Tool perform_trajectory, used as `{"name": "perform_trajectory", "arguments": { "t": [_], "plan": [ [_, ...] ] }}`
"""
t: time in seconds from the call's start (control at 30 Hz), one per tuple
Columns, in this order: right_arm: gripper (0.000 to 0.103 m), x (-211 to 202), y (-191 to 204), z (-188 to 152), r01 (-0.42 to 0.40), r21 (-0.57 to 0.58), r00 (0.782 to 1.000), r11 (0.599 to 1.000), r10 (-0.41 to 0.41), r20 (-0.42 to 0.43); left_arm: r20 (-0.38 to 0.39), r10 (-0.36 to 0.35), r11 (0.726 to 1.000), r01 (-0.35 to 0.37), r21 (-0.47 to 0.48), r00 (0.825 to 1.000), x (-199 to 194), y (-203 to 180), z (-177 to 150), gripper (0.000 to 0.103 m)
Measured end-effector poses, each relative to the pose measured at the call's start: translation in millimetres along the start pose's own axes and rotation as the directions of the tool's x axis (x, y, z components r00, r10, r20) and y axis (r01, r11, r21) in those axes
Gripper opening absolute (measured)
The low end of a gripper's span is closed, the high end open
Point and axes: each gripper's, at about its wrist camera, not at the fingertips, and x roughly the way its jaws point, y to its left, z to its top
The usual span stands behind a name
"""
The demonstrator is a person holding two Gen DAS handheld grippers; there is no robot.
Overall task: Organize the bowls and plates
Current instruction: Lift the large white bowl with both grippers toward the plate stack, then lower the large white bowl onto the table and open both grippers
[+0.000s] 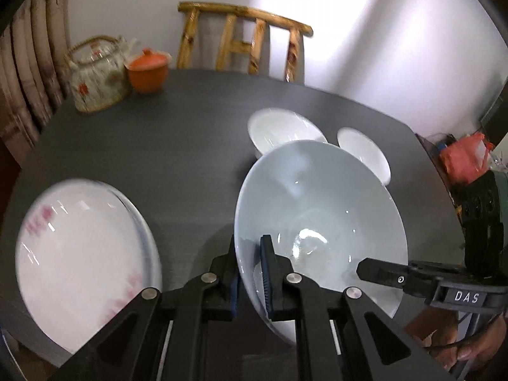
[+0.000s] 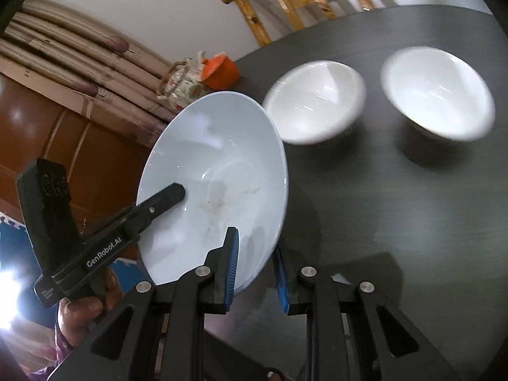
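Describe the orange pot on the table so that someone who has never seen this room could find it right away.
Start at the dark table and look to its far edge, just left of the wooden chair. There the orange lidded pot stands beside a flowered teapot with a woven handle. It is the only orange dish; the bowls are all white.

1. Three bowls: one large pale-blue bowl (image 1: 320,219), and two smaller white bowls, one on the left (image 1: 282,131) and one on the right (image 1: 365,152), behind it.
2. One plate (image 1: 79,254) with pink markings, near left on the surface (image 1: 190,133).
3. One glass teapot (image 1: 95,76), far left.
4. One orange lidded cup (image 1: 147,71), beside the teapot.
5. One wooden chair (image 1: 244,41) at the far side.
6. Two claws: the left claw (image 1: 249,273) and the right claw (image 2: 254,270).
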Motion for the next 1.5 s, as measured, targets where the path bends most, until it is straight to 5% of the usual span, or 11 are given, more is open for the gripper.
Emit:
{"name": "perform_trajectory", "arguments": {
  "t": [0.27,0.83,0.93,1.1,1.5],
  "plan": [
    [0.021,-10.6,-52.2,-38.9,0.04,0.087,0.998,0.995,-0.036,-0.043,-0.04,-0.001,0.999,0.0,-0.046,0.999,25.1,-23.0,-36.3,0.011],
    [0.021,-5.5,-66.3,-49.5,0.069,0.068,0.997,0.995,-0.067,-0.03,-0.017,0.017,0.999,-0.018,-0.035,1.0,30.9,-25.6,-43.1,0.012],
    [0.023,-6.4,-68.1,-49.3,0.053,0.079,0.998,0.995,-0.051,-0.028,0.016,0.026,0.998,-0.025,-0.052,1.0,24.2,-23.1,-41.5,0.033],
    [0.039,-22.6,-75.2,-51.1,0.042,0.106,0.998,0.993,-0.046,0.032,0.051,0.037,0.995,-0.032,-0.096,0.998,7.3,-12.5,-40.5,0.038],
    [0.039,-84.4,-100.7,-48.0,-0.081,0.202,0.98,0.976,0.041,0.194,0.062,-0.015,0.988,0.025,-0.155,0.998,-20.7,-2.1,-28.8,0.039]
  ]
}}
